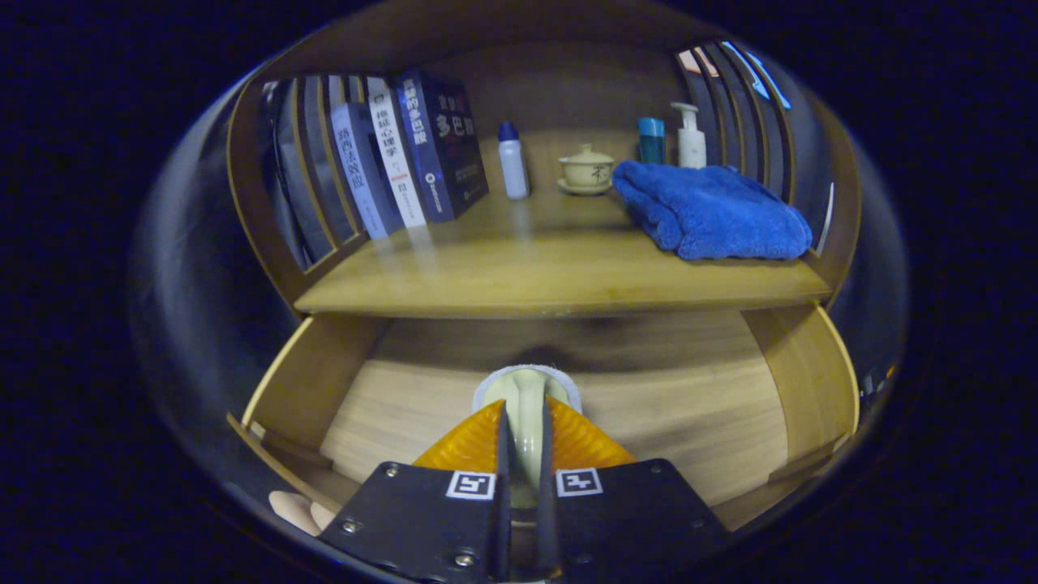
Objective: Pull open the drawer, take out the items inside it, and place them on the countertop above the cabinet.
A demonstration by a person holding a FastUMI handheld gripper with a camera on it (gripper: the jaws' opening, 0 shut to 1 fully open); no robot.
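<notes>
The gripper (525, 422) is clamped on a pale brush (527, 397) above the middle of the open drawer (697, 405), below the countertop (559, 280).

The drawer (799, 381) stands pulled out below the tabletop (559, 280). In it, a brush (527, 405) lies clamped between the gripper (525, 438) jaws. On the tabletop, from left to right: leaning books (405, 154), a bottle (512, 161), a lidded cup (585, 169) on its saucer, a folded towel (714, 212). Behind the towel stand a small container (650, 139) and, to its right, a pump bottle (691, 136).
</notes>
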